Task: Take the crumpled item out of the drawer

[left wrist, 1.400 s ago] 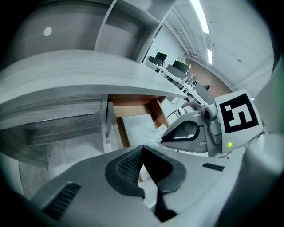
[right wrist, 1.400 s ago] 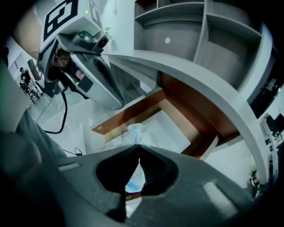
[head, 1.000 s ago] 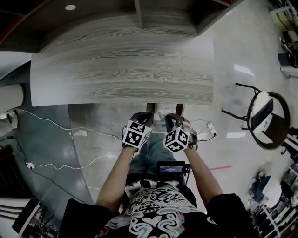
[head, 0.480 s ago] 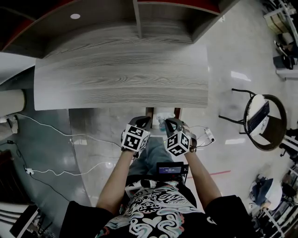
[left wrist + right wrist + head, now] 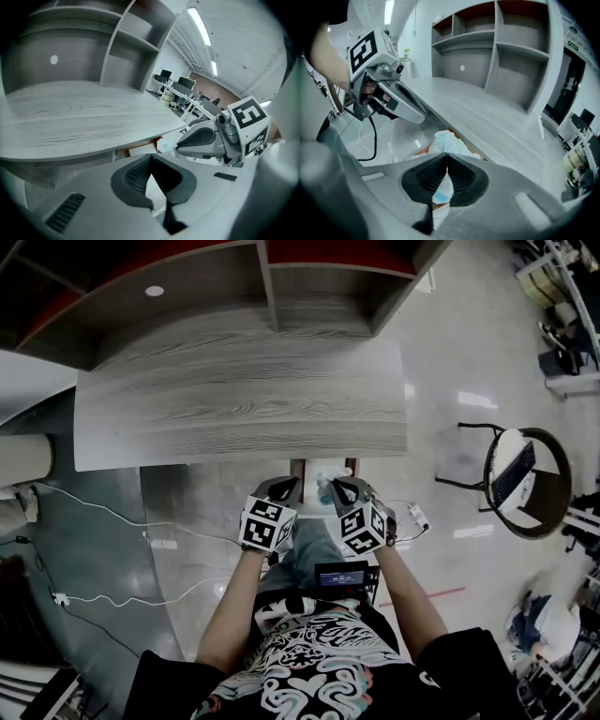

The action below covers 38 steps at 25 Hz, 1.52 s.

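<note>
Crumpled white-and-blue item (image 5: 444, 139) lies in the open brown wooden drawer (image 5: 298, 468), under the front edge of the grey wood-grain desk (image 5: 244, 399), right of that edge's middle. Right gripper (image 5: 343, 486) is over the drawer's right side, jaws pressed together tip to tip, pinching nothing; the item sits just beyond them. Left gripper (image 5: 281, 486) is just beside the drawer's left side, jaws also together, empty. Grey shelf unit (image 5: 272, 277) stands at the desk's back edge. White cables (image 5: 112, 517) lie on the floor to the left, and a round black chair (image 5: 525, 479) stands to the right.
</note>
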### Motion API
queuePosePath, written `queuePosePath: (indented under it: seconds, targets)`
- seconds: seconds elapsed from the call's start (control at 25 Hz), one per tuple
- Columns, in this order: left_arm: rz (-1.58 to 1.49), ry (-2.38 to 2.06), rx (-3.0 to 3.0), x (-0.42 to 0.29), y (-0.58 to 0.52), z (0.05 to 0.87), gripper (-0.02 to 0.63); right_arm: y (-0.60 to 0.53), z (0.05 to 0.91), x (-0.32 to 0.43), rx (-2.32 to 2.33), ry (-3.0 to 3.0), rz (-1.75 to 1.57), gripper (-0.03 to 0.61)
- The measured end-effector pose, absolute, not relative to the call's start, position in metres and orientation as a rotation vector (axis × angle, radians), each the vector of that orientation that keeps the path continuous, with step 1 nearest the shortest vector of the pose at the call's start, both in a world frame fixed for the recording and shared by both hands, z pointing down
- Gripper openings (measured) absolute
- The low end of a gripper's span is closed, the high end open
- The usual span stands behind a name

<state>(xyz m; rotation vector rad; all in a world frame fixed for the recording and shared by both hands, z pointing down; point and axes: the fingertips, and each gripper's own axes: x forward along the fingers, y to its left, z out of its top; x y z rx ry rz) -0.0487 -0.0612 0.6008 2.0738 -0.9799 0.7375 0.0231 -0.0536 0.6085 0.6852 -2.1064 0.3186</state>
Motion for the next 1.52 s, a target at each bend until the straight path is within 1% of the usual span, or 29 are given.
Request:
queuePosePath:
  seconds: [0.88,1.16,1.52]
  targets:
    - [0.579,-1.162,2.282,-0.039,-0.068,0.503,0.005,-0.059,0.512,0.056,1.02,-2.177,0.29,0.014]
    - [0.507,-1.184,2.359,-0.03,-0.066,0.467,0.005,-0.05,0.485,0.06,1.094,-2.206,0.264,0.014]
    - [0.413,-1.21,2.394,-0.039,-0.057,0.437,0.005,-0.034,0.459,0.053,1.148,-2.232,0.212,0.014]
